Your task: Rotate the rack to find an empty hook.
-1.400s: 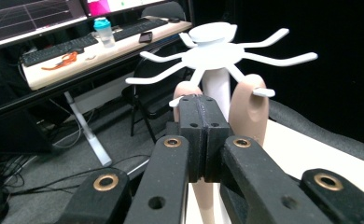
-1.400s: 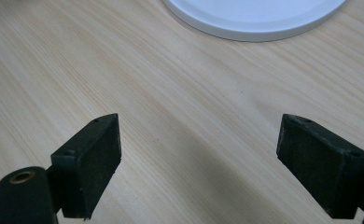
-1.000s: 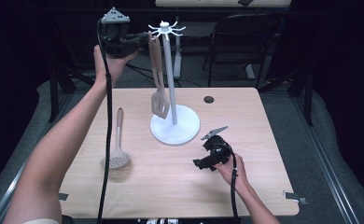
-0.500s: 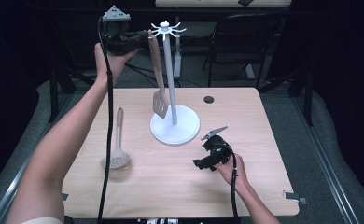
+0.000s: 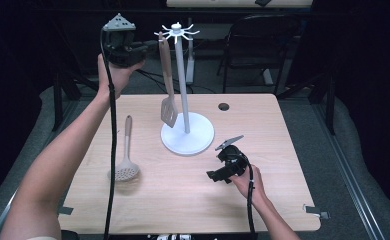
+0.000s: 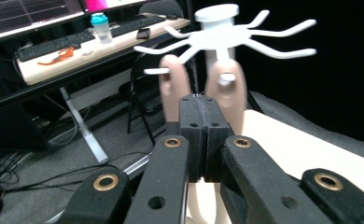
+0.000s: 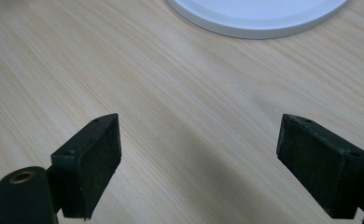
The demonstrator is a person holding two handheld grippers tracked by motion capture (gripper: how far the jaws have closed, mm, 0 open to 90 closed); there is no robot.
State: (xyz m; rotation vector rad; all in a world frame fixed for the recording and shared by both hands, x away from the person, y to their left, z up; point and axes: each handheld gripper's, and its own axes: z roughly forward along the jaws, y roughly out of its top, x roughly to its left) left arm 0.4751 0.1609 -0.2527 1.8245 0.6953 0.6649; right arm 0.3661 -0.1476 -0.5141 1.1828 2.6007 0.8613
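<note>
We are working at a pale wooden table (image 5: 283, 200) in a dark room, with a black folding chair (image 5: 263, 45) and a desk carrying keyboards (image 6: 54, 44) standing behind it. A white utensil stand with a round base and a crown of spoke hooks (image 5: 184, 90) is standing toward the far middle of the table. We are holding the left gripper (image 5: 150, 48) high, level with that crown, and its jaws are pressed together with almost no gap. In the left gripper view (image 6: 203, 135) they are sitting right in front of the tan looped handle (image 6: 201, 88) of a brown slotted spatula (image 5: 168, 85); we cannot tell whether they are pinching it. The handle loop is sitting at one of the hooks, and the spatula is hanging down beside the pole with its blade above the base. A brown perforated skimmer spoon (image 5: 125, 155) is lying flat on the table, left of the stand. We are resting the right gripper (image 5: 212, 176) low over the bare wood near the base, its jaws spread wide and holding nothing, as the right gripper view (image 7: 203, 163) shows.
</note>
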